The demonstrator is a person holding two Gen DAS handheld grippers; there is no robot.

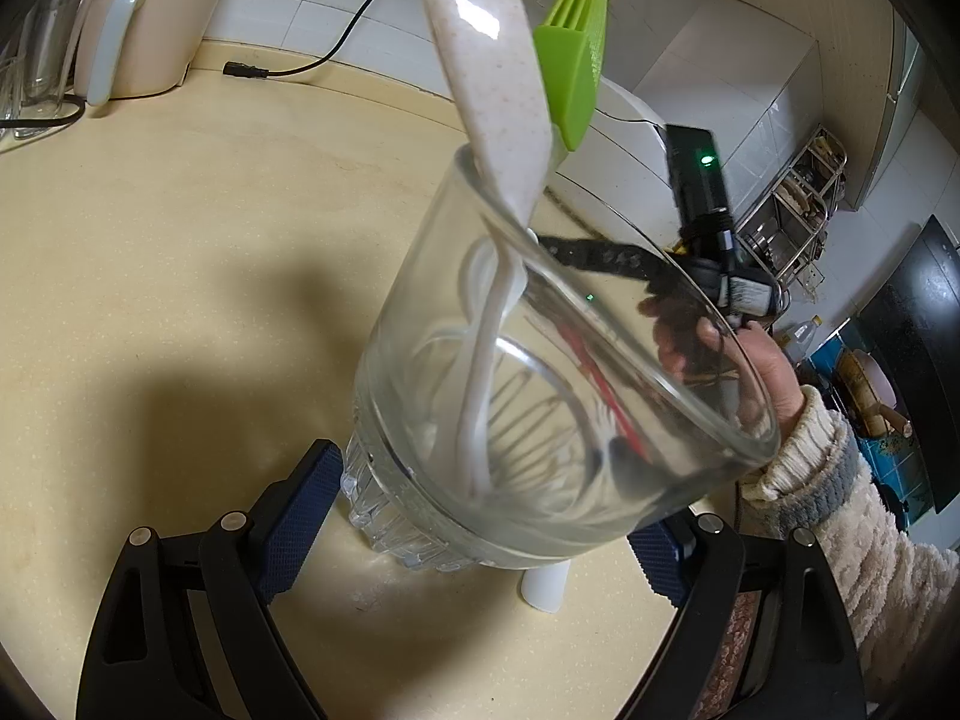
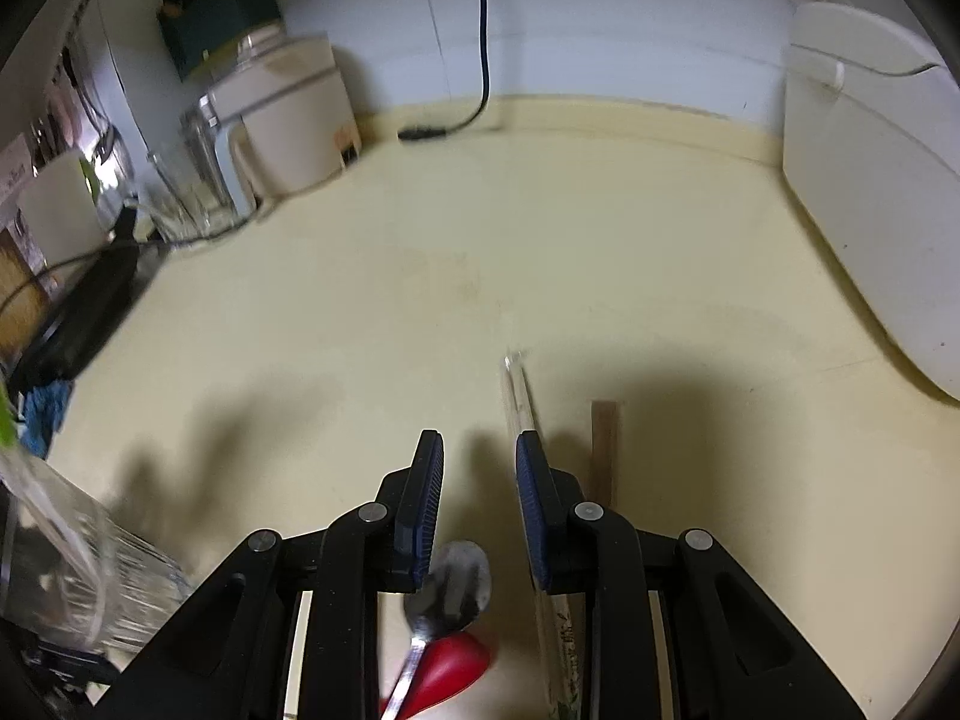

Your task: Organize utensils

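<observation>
Glass (image 1: 540, 396): tilted, clamped at its base between the left gripper (image 1: 486, 516) fingers, holding a speckled spatula (image 1: 486, 60) and green brush (image 1: 576, 60), its mouth turned right toward the other hand. Right gripper (image 2: 480, 510): fingers apart and empty above the counter (image 2: 420, 276), a metal spoon (image 2: 450, 588) and red spoon (image 2: 450, 666) lying near, under them, with a packet (image 2: 522, 408) and wooden stick (image 2: 603, 450) just right. Step in hand, by judgement: collecting loose utensils; next calls for lowering over the metal spoon's handle and closing.
</observation>
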